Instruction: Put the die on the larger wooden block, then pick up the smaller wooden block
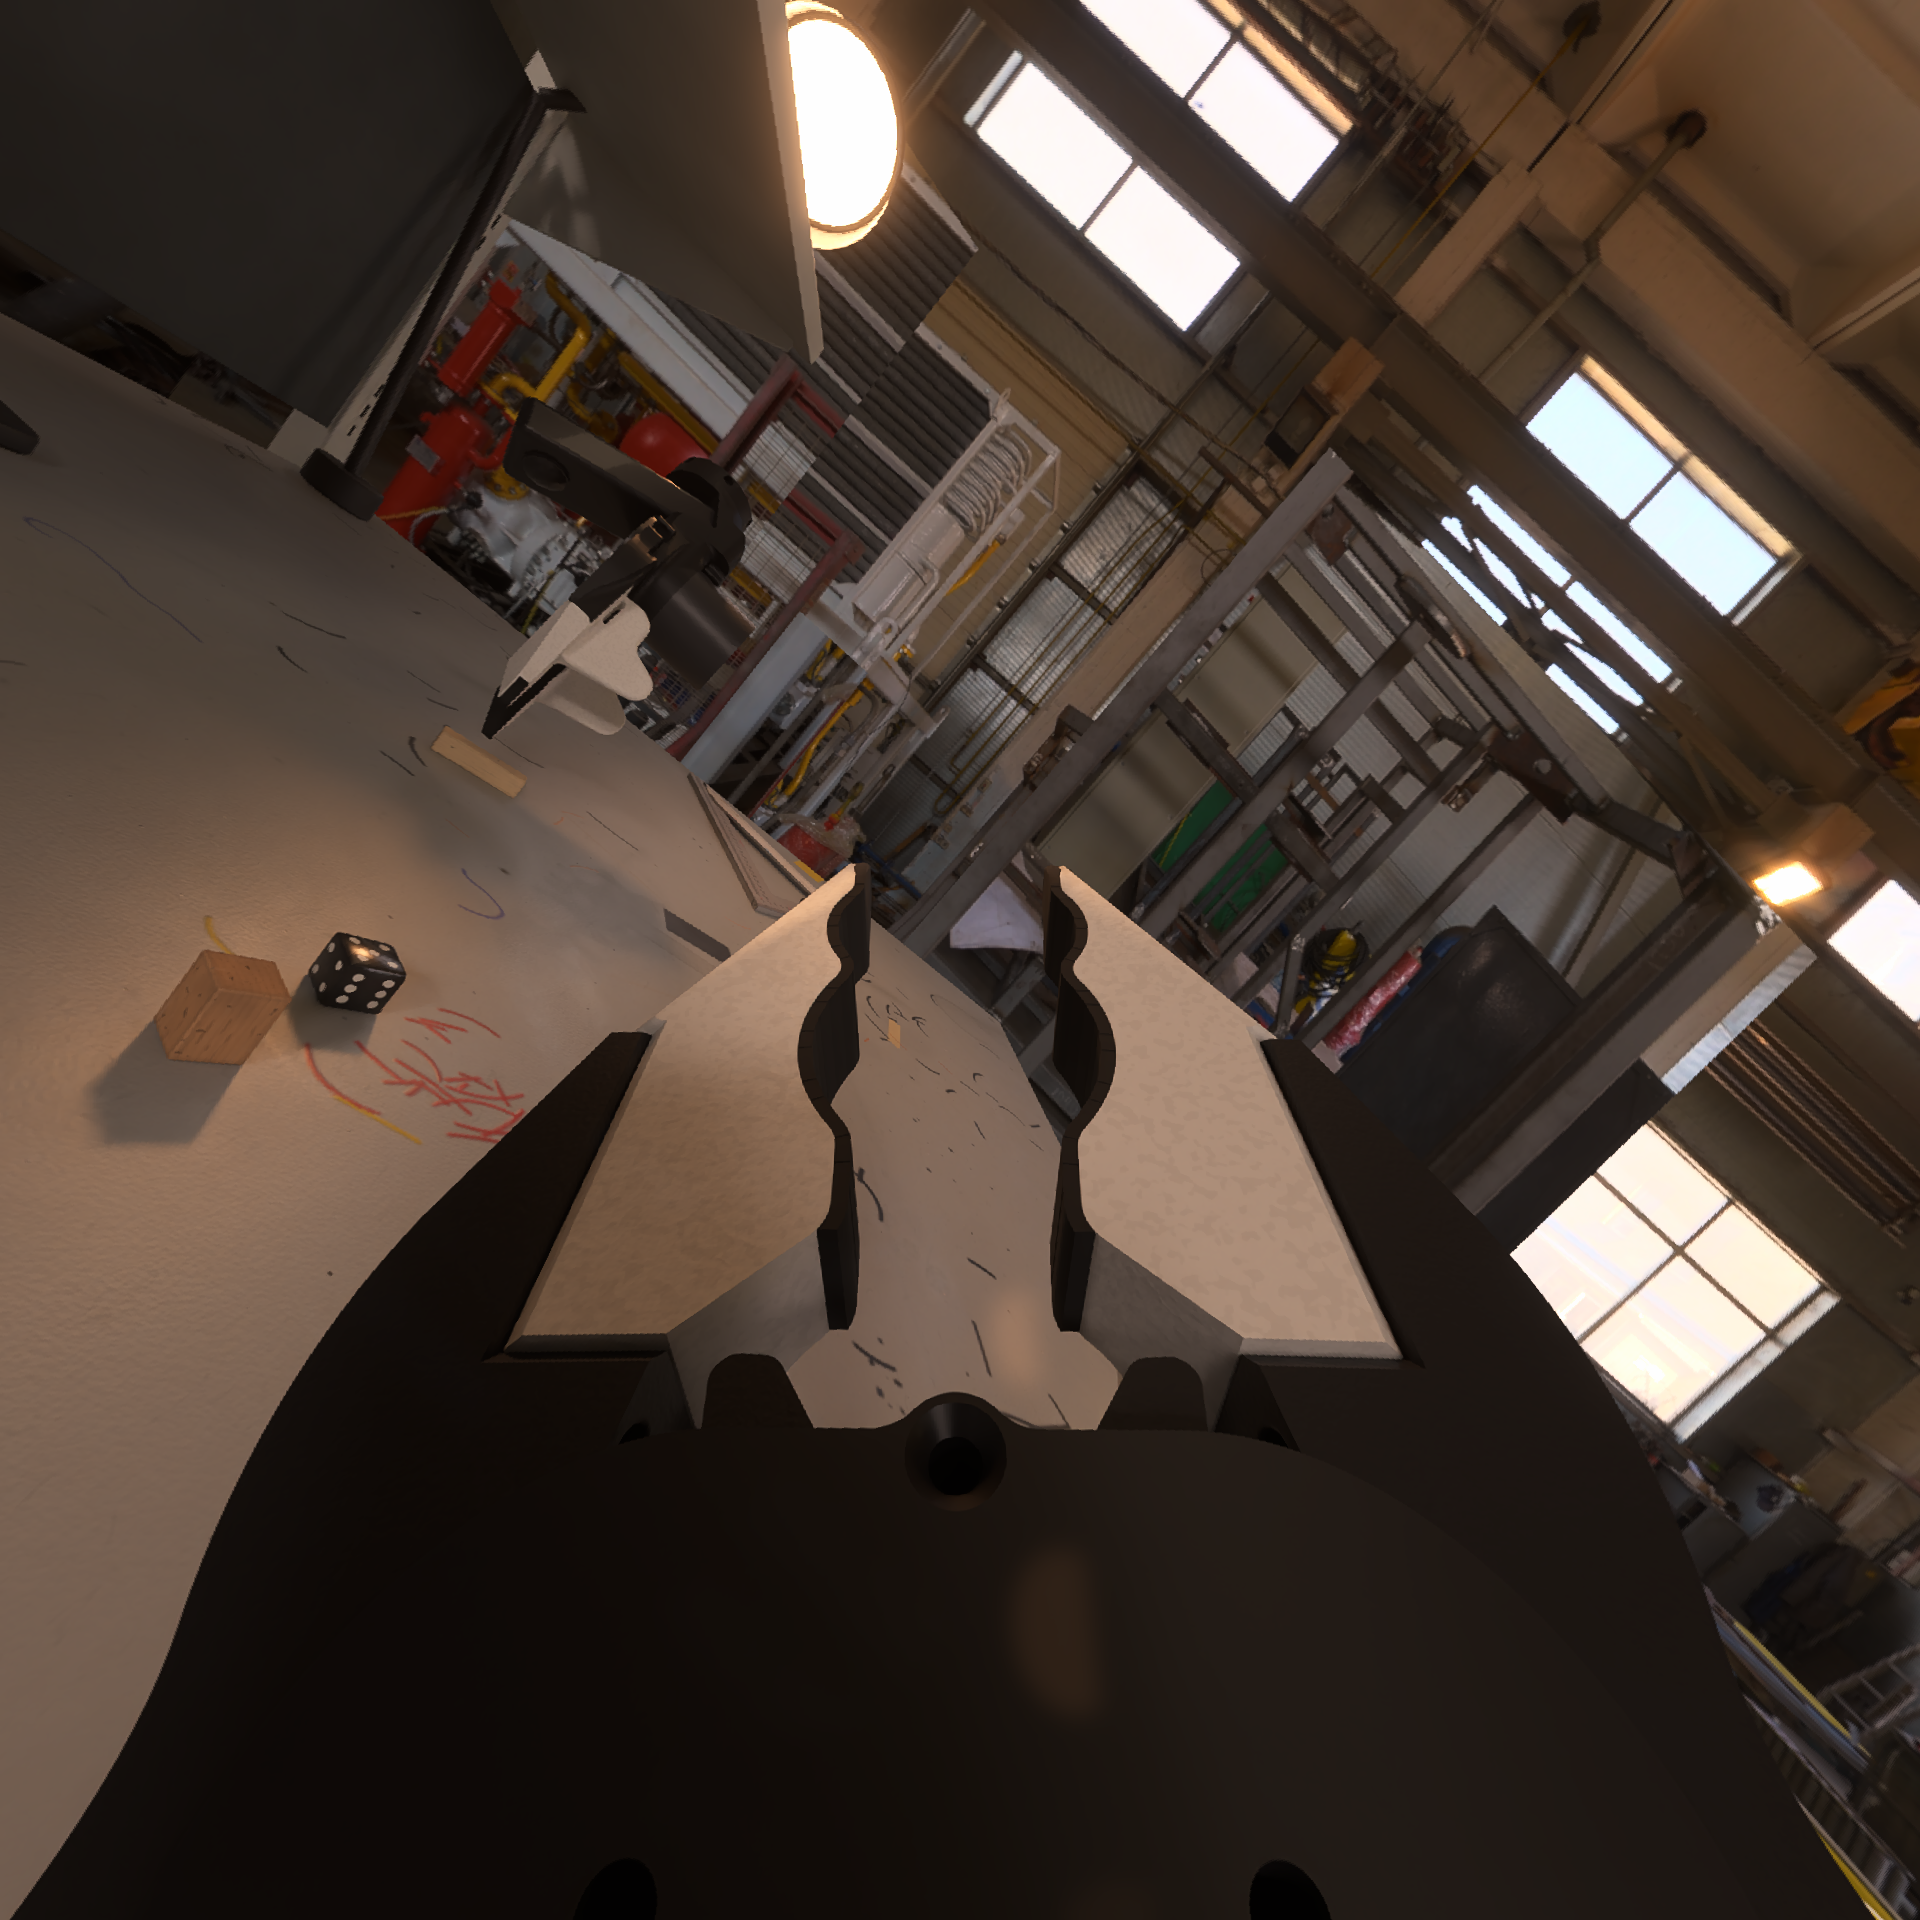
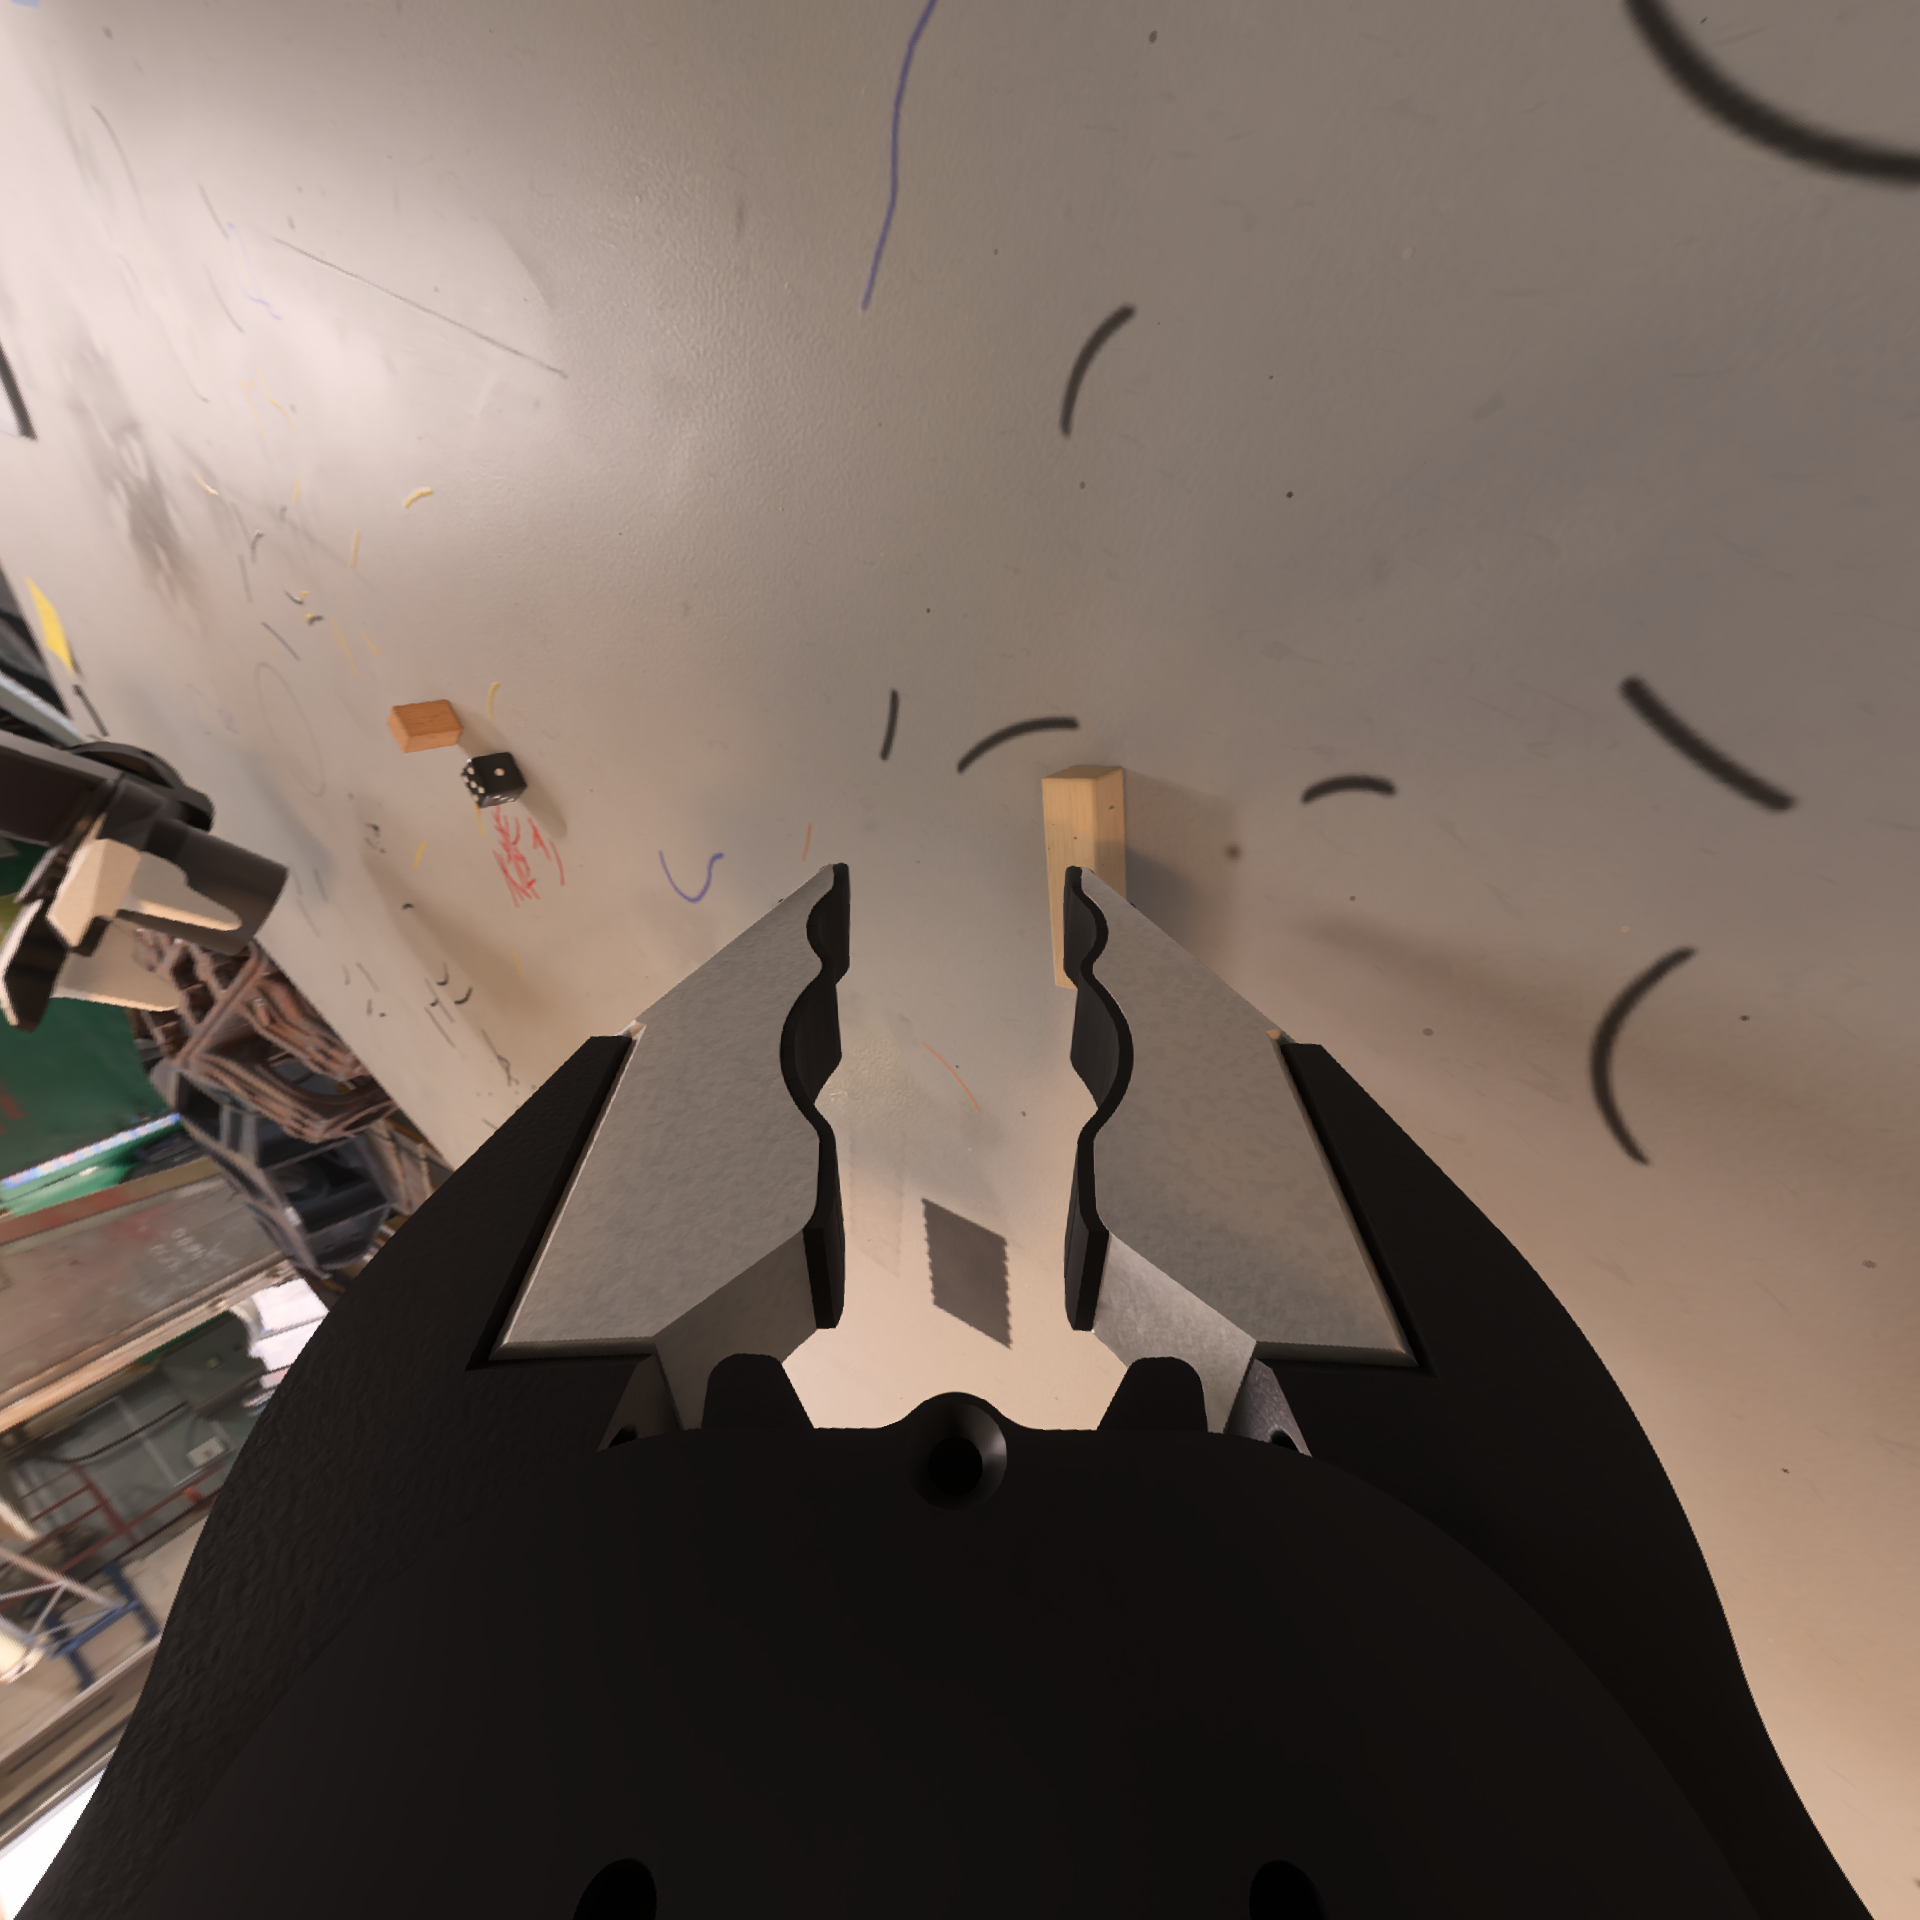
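A black die [image 1: 356,972] with white pips lies on the scribbled grey table [image 1: 208,1351], touching or nearly touching a squat brown wooden block [image 1: 221,1006]. A pale long wooden block [image 1: 478,762] lies farther off. My left gripper [image 1: 956,894] is open and empty, pointing past the table edge, right of the die. My right gripper [image 2: 956,883] is open and empty above the table; the pale block [image 2: 1084,831] sits just beyond its right fingertip, partly hidden by it. The brown block [image 2: 423,724] and the die [image 2: 492,779] show far left in the right wrist view.
In the left wrist view the right gripper [image 1: 504,717] hovers over the pale block's end. In the right wrist view the left gripper [image 2: 26,966] sits at the left, over the table's edge. The table [image 2: 1247,416] bears pen marks only. A workshop hall lies beyond.
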Tool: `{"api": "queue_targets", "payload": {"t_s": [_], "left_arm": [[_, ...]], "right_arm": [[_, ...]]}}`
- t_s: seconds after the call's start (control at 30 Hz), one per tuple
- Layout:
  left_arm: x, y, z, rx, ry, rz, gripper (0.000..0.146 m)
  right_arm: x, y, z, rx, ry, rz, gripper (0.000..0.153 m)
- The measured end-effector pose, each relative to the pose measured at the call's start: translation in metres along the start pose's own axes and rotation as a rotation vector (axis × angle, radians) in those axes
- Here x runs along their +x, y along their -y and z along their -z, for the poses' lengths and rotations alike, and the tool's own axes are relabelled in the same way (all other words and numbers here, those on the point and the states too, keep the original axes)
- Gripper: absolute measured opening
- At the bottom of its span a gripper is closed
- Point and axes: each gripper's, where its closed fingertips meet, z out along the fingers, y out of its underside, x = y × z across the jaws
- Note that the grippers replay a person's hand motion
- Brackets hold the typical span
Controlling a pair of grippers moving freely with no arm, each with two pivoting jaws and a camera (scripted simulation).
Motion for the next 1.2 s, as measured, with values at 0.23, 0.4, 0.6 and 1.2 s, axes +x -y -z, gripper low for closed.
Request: {"api": "queue_targets", "payload": {"t_s": [0.23, 0.4, 0.6, 1.2], "left_arm": [[0.002, 0.001, 0.0, 0.005, -0.004, -0.001, 0.033], [0.004, 0.001, -0.001, 0.003, -0.01, -0.004, 0.033], [0.006, 0.001, -0.001, 0.004, -0.016, -0.005, 0.033], [0.013, 0.008, 0.001, 0.028, -0.023, -0.028, 0.033]], "right_arm": [[0.008, 0.002, 0.0, 0.026, -0.091, 0.042, 0.051], [0.013, 0.004, 0.001, 0.044, -0.171, 0.074, 0.058], [0.017, 0.005, 0.004, 0.048, -0.271, 0.093, 0.066], [-0.109, 0.026, 0.117, 0.519, -0.891, 0.627, 0.054]]}}
